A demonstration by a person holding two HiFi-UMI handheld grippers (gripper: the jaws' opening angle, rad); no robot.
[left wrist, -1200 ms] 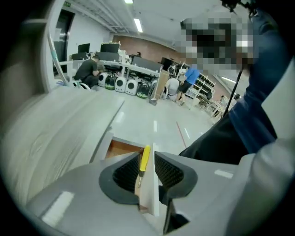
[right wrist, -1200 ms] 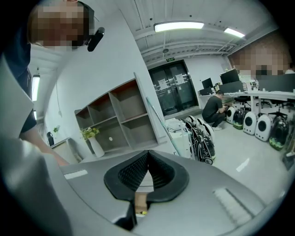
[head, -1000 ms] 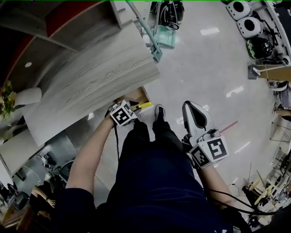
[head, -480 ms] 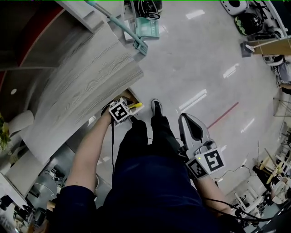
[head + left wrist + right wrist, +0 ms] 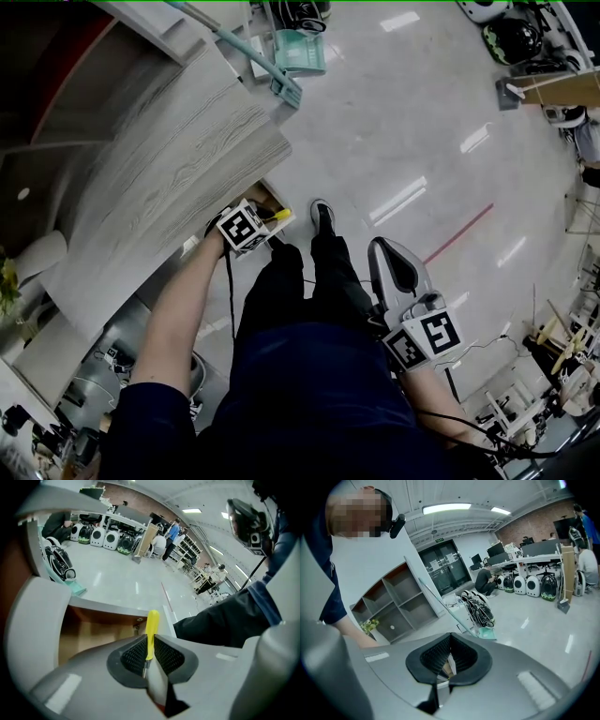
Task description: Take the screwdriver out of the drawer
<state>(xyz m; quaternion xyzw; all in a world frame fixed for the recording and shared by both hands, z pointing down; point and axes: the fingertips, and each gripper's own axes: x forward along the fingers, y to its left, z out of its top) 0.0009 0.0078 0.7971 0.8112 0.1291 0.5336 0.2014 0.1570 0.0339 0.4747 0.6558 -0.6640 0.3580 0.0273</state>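
Observation:
In the head view my left gripper [image 5: 265, 223] is shut on a yellow-handled screwdriver [image 5: 279, 215], just outside the open wooden drawer [image 5: 266, 195] under the table's edge. The left gripper view shows the yellow handle [image 5: 152, 629] standing up between the black pads [image 5: 134, 655], with the metal shaft pointing back toward the camera. Behind the left gripper [image 5: 149, 645] lies the drawer's brown inside [image 5: 93, 631]. My right gripper [image 5: 392, 255] hangs at the person's right side, away from the drawer. In its own view the right gripper [image 5: 449, 654] is shut with nothing held.
A pale wood-grain table [image 5: 169, 159] fills the upper left, with shelving beyond it. The person's legs and shoe [image 5: 322, 217] stand beside the drawer. A teal dustpan and broom [image 5: 298, 52] lean at the table's far end. Glossy floor [image 5: 403, 141] stretches right, with a red line [image 5: 457, 234].
The head camera has swung, so the table sits differently in the picture. My left gripper keeps its hold on the screwdriver at the drawer's mouth. The right gripper stays shut at the person's side.

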